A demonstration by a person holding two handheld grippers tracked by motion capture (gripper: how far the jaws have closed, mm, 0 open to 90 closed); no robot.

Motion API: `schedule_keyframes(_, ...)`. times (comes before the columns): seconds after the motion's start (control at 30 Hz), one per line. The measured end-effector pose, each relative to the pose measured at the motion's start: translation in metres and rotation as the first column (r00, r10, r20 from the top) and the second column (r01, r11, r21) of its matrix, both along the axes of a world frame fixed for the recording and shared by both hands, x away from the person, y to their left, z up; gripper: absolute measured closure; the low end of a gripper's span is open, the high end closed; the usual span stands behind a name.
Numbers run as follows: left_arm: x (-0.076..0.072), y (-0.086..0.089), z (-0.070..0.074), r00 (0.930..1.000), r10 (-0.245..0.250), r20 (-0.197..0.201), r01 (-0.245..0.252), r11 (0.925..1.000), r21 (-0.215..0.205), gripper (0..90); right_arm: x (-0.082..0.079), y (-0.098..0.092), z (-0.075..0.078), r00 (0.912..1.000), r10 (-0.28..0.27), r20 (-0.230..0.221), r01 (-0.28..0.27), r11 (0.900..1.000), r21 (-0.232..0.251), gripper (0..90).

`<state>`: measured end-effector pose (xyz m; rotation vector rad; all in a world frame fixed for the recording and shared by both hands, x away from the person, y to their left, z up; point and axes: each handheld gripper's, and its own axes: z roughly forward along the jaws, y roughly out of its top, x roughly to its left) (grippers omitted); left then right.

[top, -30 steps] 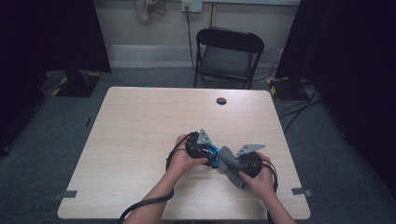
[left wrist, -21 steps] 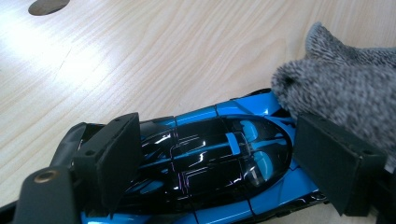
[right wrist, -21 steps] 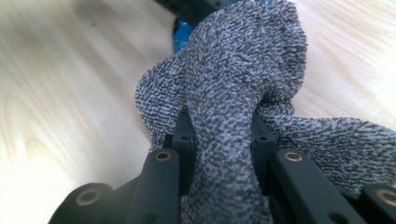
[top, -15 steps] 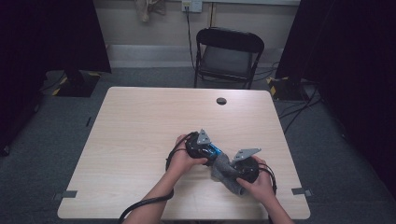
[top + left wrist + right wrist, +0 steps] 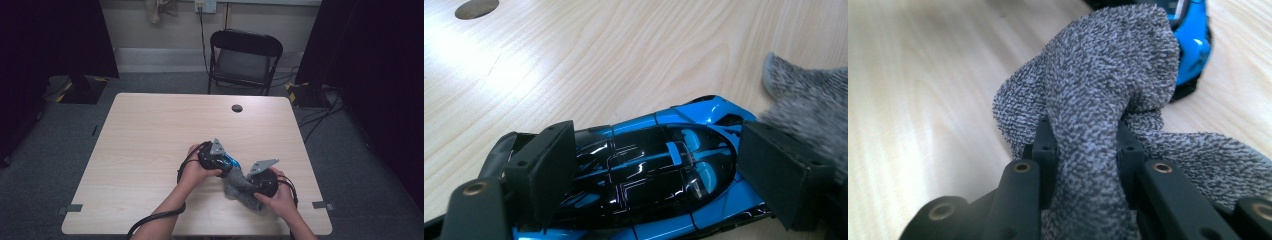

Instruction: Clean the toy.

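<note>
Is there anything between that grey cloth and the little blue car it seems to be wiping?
Nothing visible. The grey cloth, pinched in the right gripper, already reaches the blue toy car, which sits between the left gripper's fingers.

Counting now: one blue toy car [image 5: 664, 165] sitting on the table [image 5: 150, 150], one grey cloth [image 5: 1108, 100] lying just beside it. Two grippers working near the table's near edge – left gripper [image 5: 226, 162], right gripper [image 5: 248, 181]. One black folding chair [image 5: 243, 59] standing beyond the far edge. One table.
</note>
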<state>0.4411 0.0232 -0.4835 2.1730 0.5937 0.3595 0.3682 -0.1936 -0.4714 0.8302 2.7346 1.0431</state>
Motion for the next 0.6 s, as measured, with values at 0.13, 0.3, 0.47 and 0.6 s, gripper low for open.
schedule_keyframes(0.13,0.000,0.001,-0.001,0.9999,-0.009,0.006,0.009,0.9999,-0.005,16.9,-0.002,0.003,-0.002,0.9991,0.040,-0.014,-0.040,0.999,-0.001,71.1)
schedule_keyframes(0.3,-0.001,0.001,-0.001,1.0000,-0.006,0.006,0.006,1.0000,-0.006,16.9,0.006,0.006,-0.006,0.9991,0.002,-0.042,-0.002,1.000,-0.004,71.1)
schedule_keyframes(0.47,0.000,0.002,0.000,0.9999,-0.014,0.006,0.014,0.9999,-0.004,17.7,0.018,0.000,-0.006,0.9955,-0.058,-0.075,0.058,0.998,0.003,71.0)
schedule_keyframes(0.6,0.000,0.002,0.000,0.9999,-0.016,0.004,0.016,0.9999,-0.003,17.9,0.025,-0.009,-0.005,0.9923,-0.093,-0.081,0.093,0.996,-0.005,71.2)
